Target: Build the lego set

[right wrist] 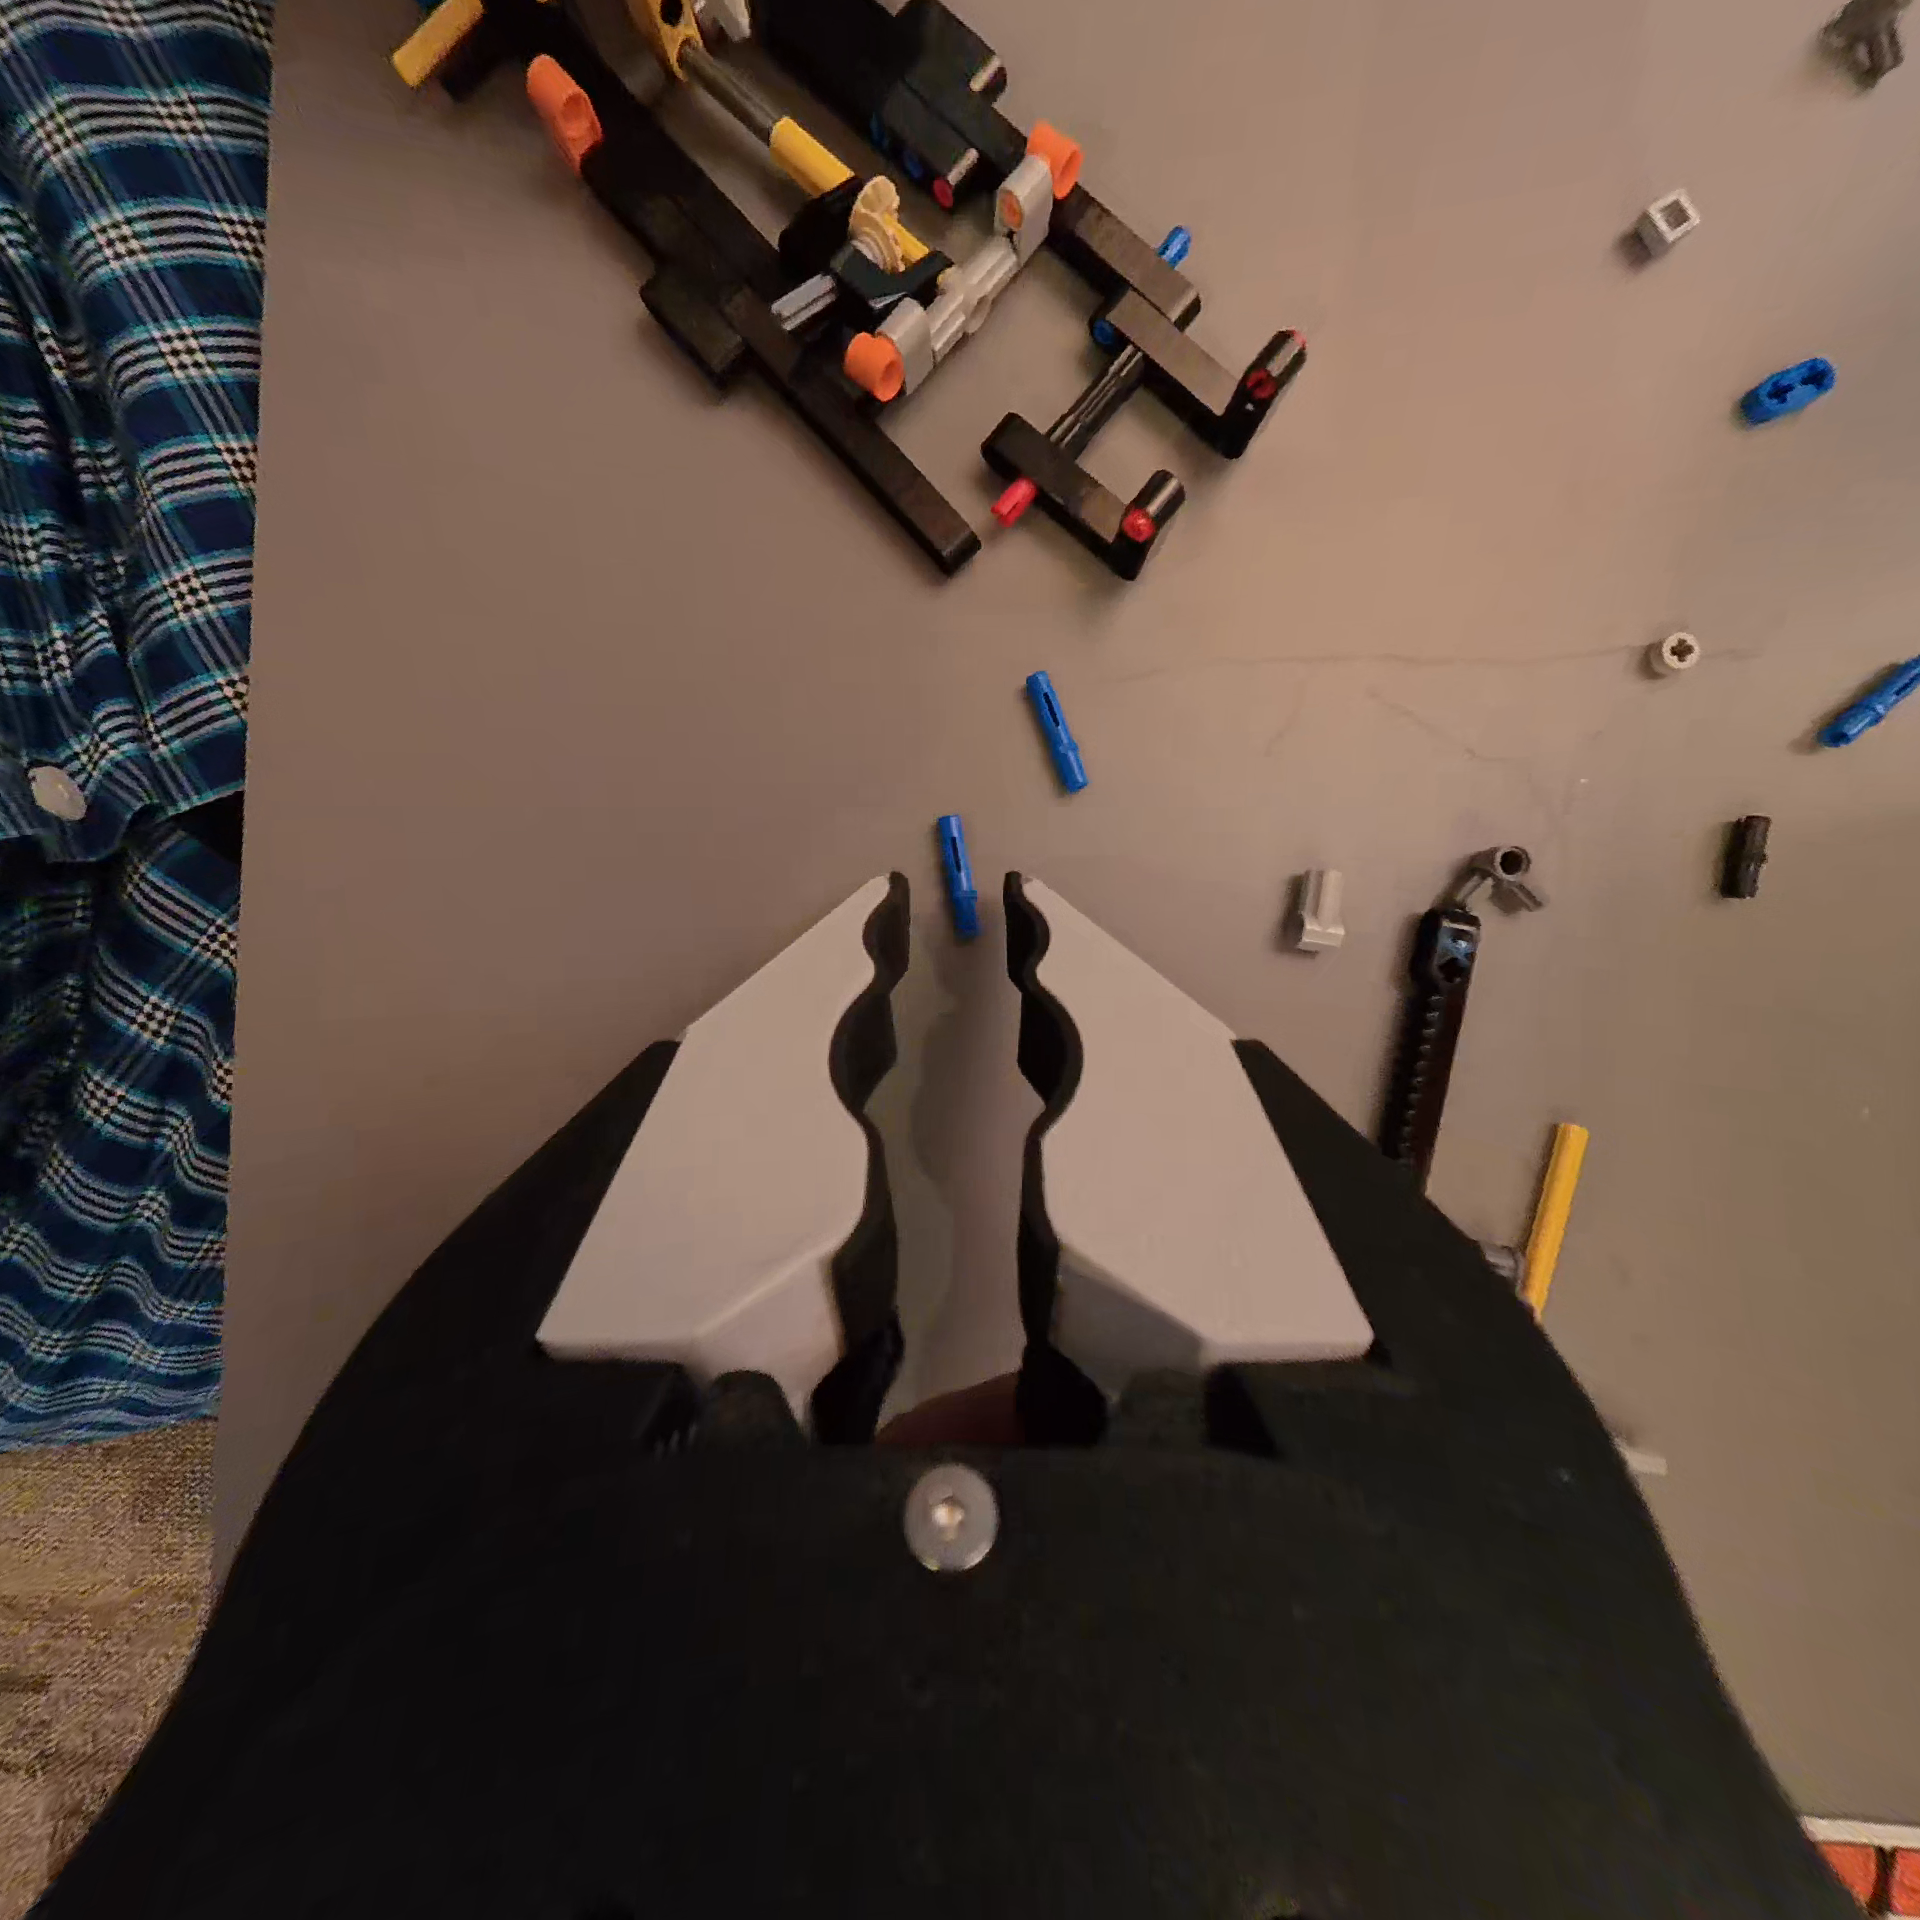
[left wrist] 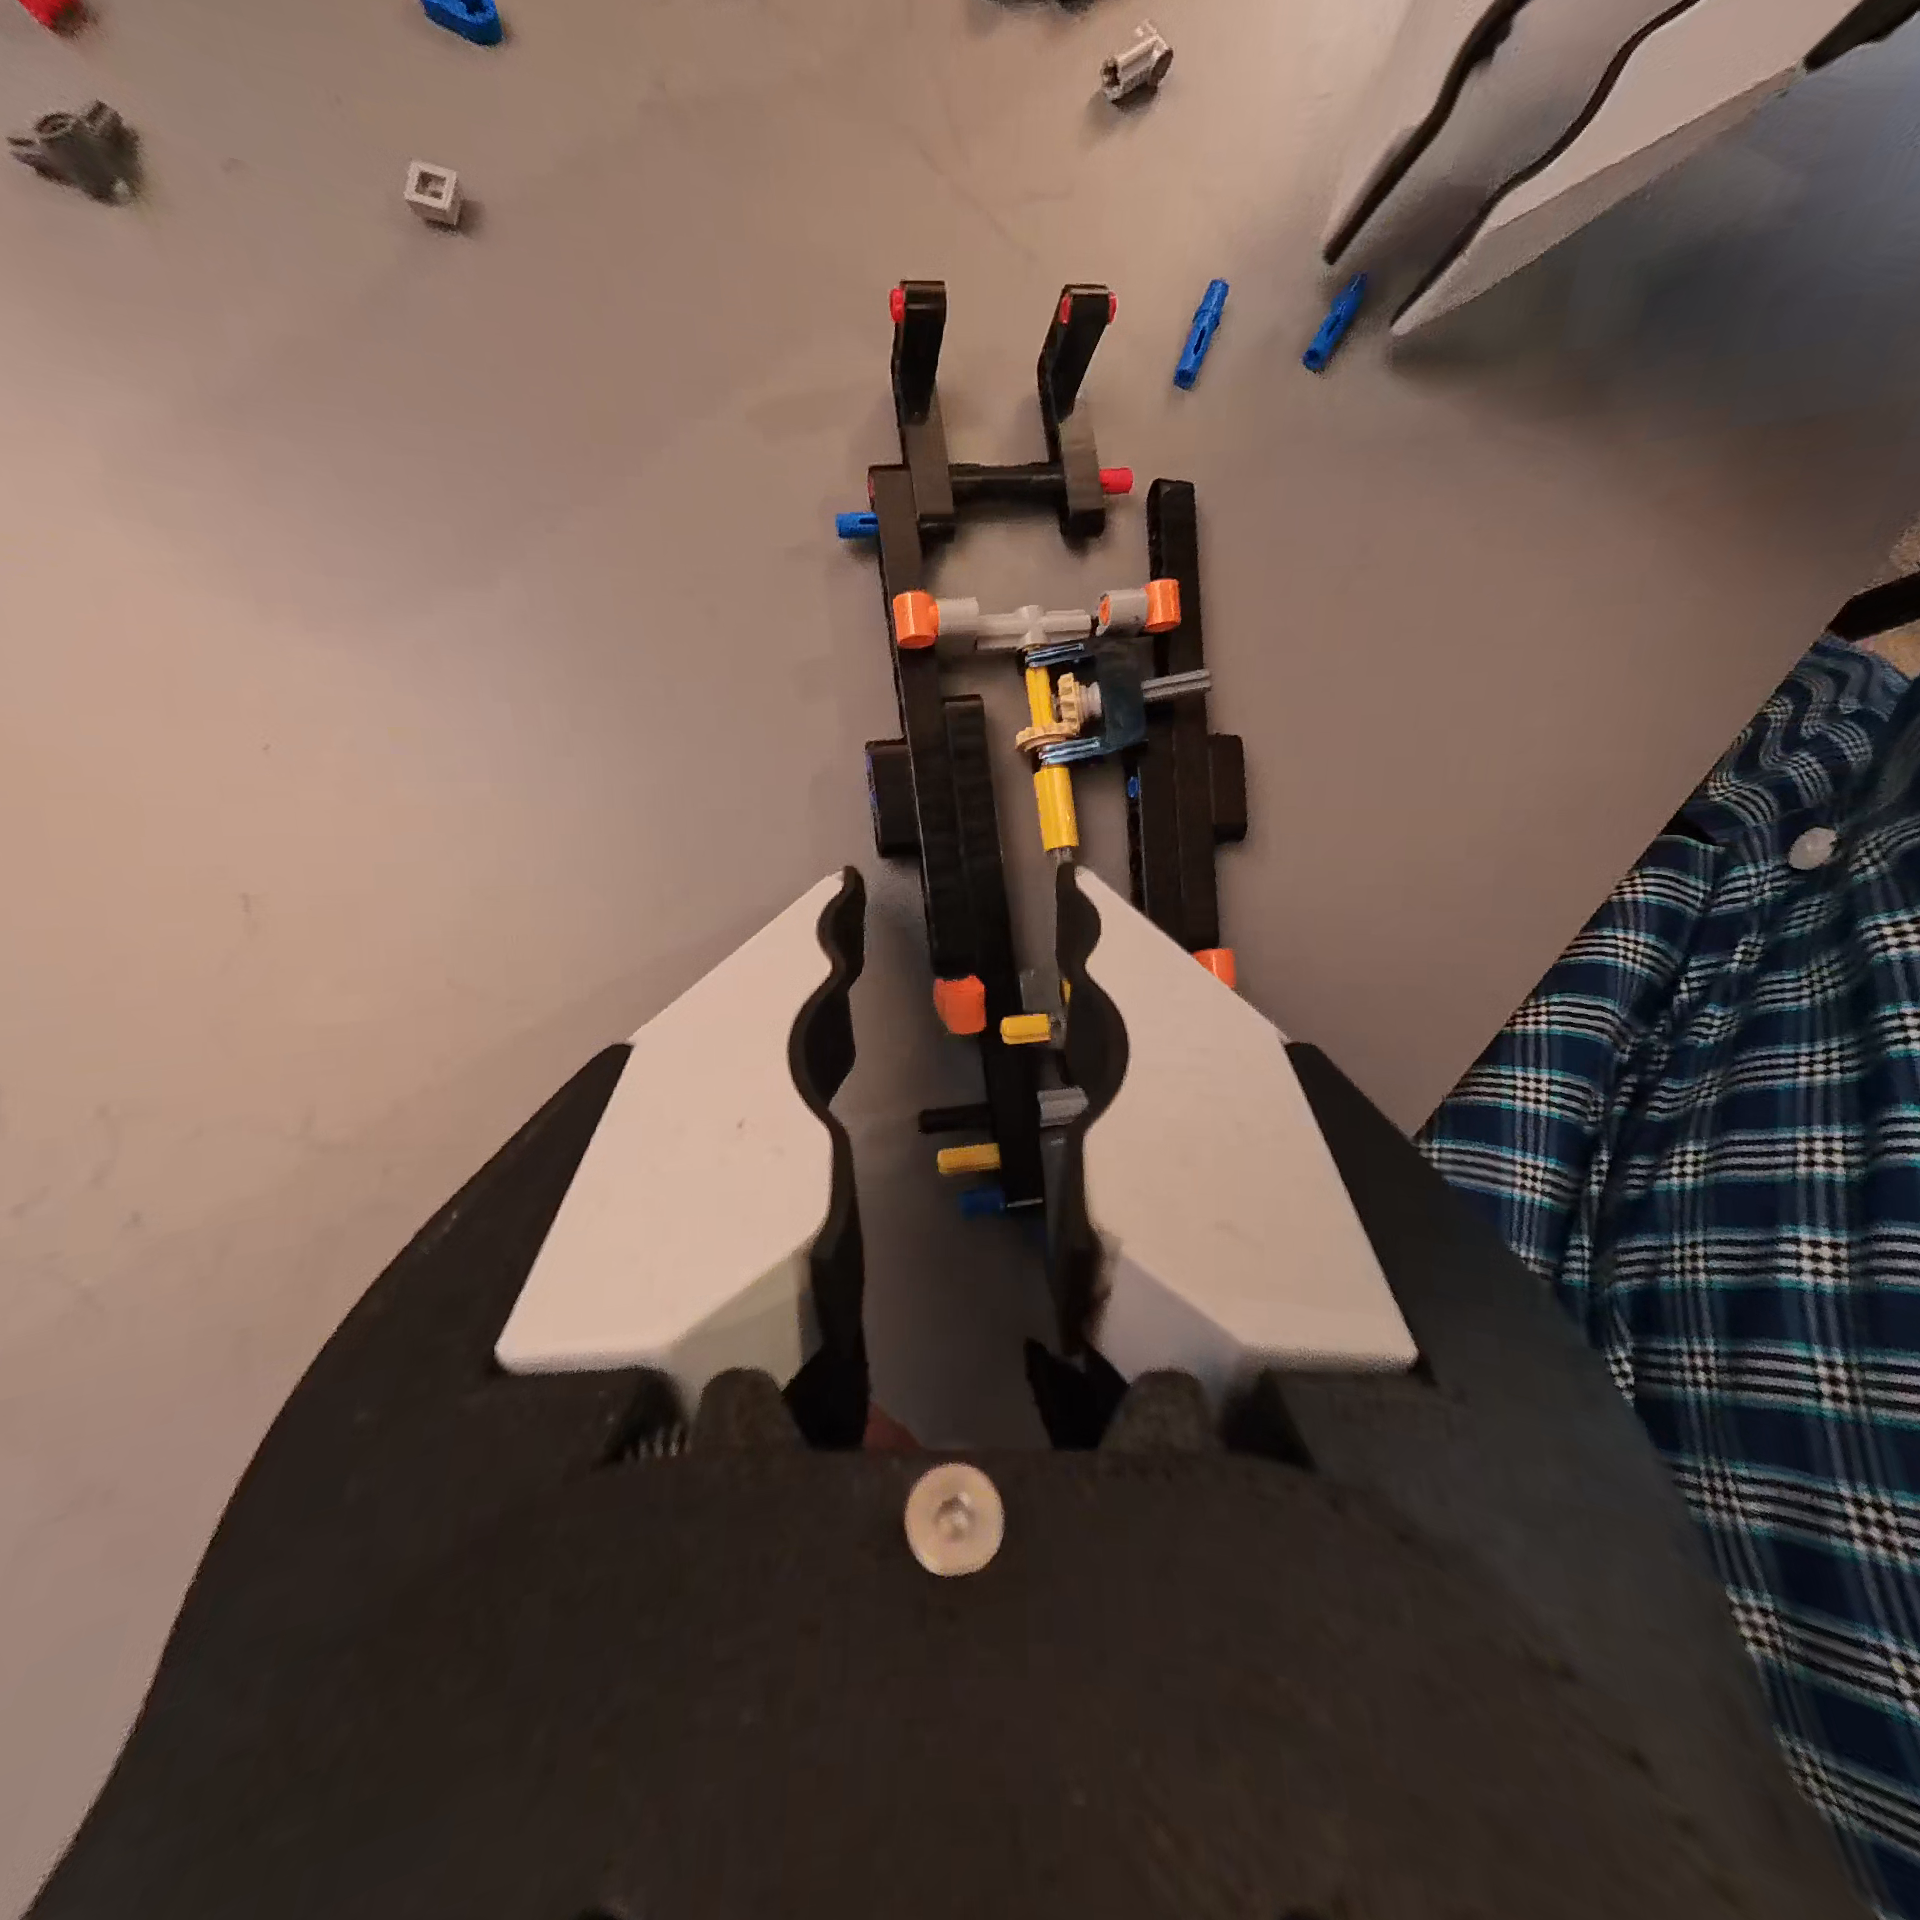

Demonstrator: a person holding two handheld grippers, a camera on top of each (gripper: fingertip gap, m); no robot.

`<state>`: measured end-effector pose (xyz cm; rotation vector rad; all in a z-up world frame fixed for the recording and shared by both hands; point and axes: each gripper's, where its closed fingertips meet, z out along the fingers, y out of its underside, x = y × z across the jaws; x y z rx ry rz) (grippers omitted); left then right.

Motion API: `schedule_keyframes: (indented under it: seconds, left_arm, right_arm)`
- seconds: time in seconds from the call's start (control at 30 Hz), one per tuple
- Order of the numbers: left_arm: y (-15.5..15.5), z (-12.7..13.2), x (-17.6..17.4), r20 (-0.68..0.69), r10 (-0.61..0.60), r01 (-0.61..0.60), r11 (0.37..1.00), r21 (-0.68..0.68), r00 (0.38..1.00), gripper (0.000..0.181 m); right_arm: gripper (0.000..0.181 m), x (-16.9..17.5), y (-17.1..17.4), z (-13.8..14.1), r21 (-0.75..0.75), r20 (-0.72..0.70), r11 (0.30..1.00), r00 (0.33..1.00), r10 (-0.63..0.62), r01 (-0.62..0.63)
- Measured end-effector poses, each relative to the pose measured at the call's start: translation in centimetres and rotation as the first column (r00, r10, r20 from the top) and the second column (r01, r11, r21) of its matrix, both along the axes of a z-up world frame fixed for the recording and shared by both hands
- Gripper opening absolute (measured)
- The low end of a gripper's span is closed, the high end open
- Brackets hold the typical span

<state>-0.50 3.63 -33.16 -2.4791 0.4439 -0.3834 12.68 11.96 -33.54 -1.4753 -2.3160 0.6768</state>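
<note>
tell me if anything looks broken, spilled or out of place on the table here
Nothing stands out. The black chassis assembly lies flat and looks intact; loose parts, like the two blue pins, are scattered over the grey table, as expected mid-build. The right gripper is open around the nearer pin.

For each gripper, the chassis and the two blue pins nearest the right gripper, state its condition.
Left gripper: open, straddling the chassis end.
Right gripper: open, nothing clamped.
Chassis: partly built, flat on the table.
Near blue pin: loose, between the right fingertips.
Far blue pin: loose, lying flat.
</note>
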Motion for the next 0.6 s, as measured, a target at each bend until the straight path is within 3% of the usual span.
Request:
schedule_keyframes:
  seconds: [0.27, 0.6]
  left_arm:
    - [-0.5, 0.1, 0.0, -0.005, 0.004, -0.004, 1.000, 0.005, 1.000, 0.036]
    - [-0.4, 0.6, -0.3, 0.000, -0.011, 0.011, 0.999, 0.030, 1.000, 0.035]
  right_arm:
    - [0.003, -0.3, -0.3, -0.7, -0.002, -0.001, 1.000, 1.000, -0.025, 0.025]
    - [0.021, 0.0, -0.4, 0.2, -0.022, -0.010, 0.997, 0.997, -0.074, 0.074]
